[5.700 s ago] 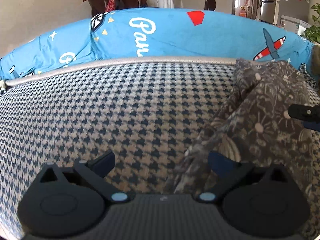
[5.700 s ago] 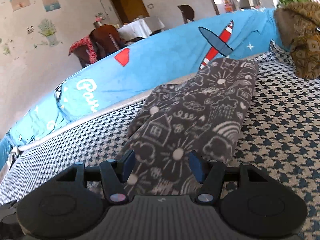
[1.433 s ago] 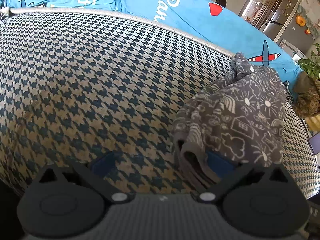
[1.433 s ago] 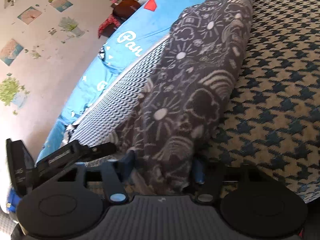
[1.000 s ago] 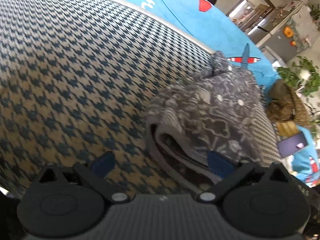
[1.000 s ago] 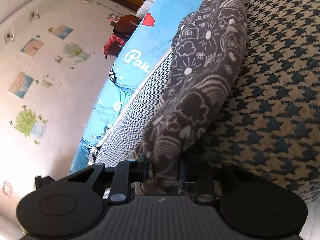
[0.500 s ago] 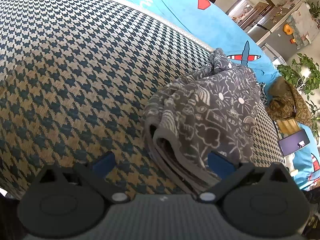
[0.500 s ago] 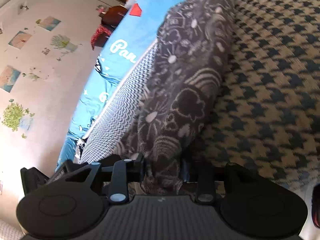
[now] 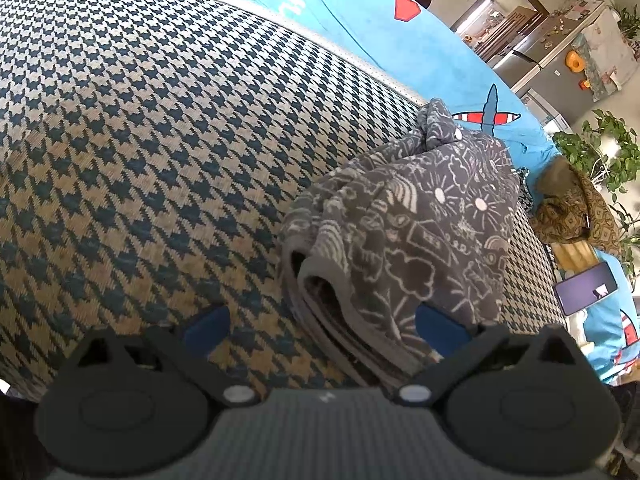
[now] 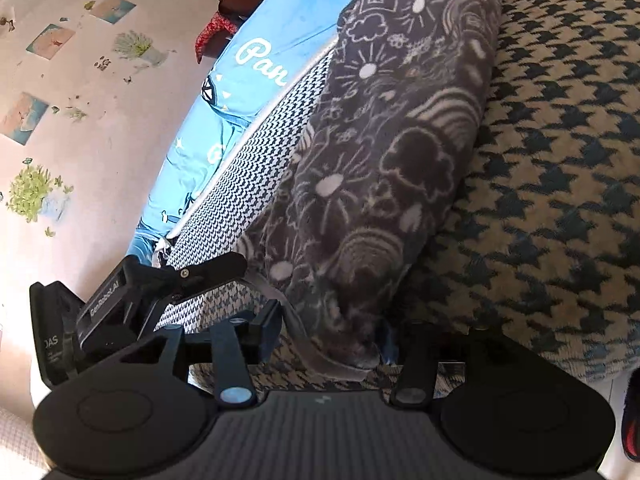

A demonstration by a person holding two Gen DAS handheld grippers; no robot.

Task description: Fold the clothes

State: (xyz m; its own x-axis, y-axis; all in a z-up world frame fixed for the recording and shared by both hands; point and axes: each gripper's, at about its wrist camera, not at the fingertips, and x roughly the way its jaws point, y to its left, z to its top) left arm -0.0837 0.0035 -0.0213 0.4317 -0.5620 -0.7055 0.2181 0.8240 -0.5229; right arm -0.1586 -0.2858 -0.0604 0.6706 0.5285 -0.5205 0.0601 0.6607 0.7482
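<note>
Both pads off garment now.

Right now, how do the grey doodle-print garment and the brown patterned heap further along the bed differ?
The grey doodle-print garment is folded into a flat layered stack; the brown patterned heap sits crumpled in a mound. The garment carries white doodles, the heap small diamond shapes. The garment lies close in front of the left hand-held gripper; the heap lies far off. Both rest on the bed.

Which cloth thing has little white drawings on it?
The grey folded garment on the checked couch. It has white suns and clouds; the blue cover behind has letters and a plane.
</note>
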